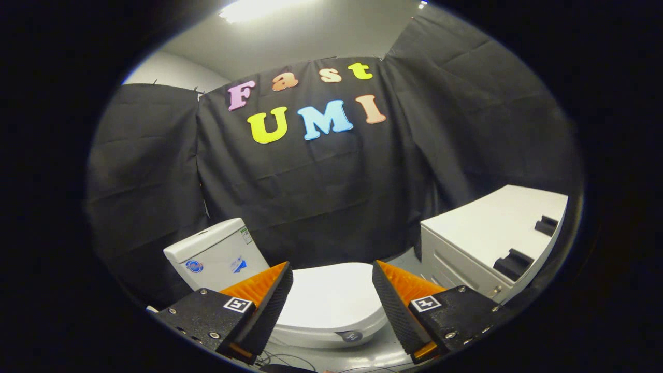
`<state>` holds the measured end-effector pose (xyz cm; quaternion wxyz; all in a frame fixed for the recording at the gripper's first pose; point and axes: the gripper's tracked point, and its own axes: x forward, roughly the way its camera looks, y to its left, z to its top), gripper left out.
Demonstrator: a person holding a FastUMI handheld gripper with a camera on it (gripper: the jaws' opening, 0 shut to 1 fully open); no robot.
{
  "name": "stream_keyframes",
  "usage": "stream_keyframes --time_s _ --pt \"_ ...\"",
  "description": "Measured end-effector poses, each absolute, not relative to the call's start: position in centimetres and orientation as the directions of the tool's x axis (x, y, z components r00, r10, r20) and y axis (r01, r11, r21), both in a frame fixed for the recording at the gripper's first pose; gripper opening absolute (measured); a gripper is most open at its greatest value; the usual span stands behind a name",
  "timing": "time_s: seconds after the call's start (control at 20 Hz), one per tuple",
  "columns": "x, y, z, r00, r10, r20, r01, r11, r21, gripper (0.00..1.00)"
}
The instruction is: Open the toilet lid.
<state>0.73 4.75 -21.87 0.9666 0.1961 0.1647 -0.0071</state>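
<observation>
Booth: fingers (332,290) apart over closed, apparently untouched toilet lid (331,300).

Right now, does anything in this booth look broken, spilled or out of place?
Nothing stands out. The toilet lid lies flat and closed, beyond the open fingers of the hand-held gripper, which touch nothing. The tank sits upright behind it, and the white cabinet beside it looks intact. A few cables trail on the floor below.

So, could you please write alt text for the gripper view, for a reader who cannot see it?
The tool, fingers apart and touching nothing, hovers over a white toilet whose lid is down, seen between the fingers. The toilet's tank stands behind the lid, and a white cabinet sits beside the toilet against the black cloth wall.
</observation>
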Motion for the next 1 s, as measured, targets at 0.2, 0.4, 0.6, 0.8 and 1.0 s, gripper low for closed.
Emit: stream_keyframes --time_s 0.2,0.4,0.6,0.8,1.0 --pt "0.2 5.9 -25.9 0.924 0.048 -0.380 0.136 0.886 0.443 0.96" --pt "-0.5 7.0 -28.8 0.901 0.048 -0.431 0.168 0.877 0.449 0.96" --pt "-1.2 9.0 -31.9 0.871 0.085 -0.483 0.190 0.850 0.491 0.96" --pt "-2.1 10.2 -34.9 0.835 0.116 -0.538 0.236 0.808 0.540 0.96" --pt "-2.9 9.6 -38.3 0.795 0.094 -0.599 0.364 0.716 0.596 0.96"
